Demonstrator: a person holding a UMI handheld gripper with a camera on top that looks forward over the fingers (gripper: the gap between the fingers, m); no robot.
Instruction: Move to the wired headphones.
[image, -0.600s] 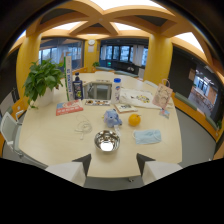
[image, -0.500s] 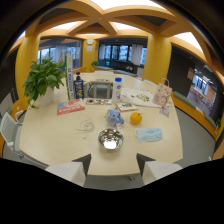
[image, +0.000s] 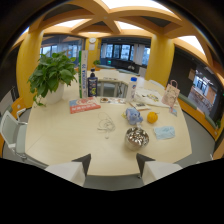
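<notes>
The wired headphones (image: 105, 122), a thin pale loop of cable with small earpieces, lie near the middle of the round cream table (image: 65, 145). My gripper (image: 113, 161) hovers at the table's near edge, open, with nothing between its dark fingertips (image: 83, 162). The headphones are well beyond the fingers, slightly left of the line between them.
A metal bowl (image: 136, 137) sits just ahead of the right finger, with a blue plush toy (image: 132, 116), an orange (image: 152, 117) and a face mask (image: 164, 132) beyond it. A potted plant (image: 50, 75), bottles (image: 92, 82) and a red booklet (image: 84, 105) stand far left. White chair (image: 11, 131) at left.
The view has swung left: the bowl and headphones have shifted to the right, so the headphones now lie nearly ahead of the fingers. The table looks slightly nearer.
</notes>
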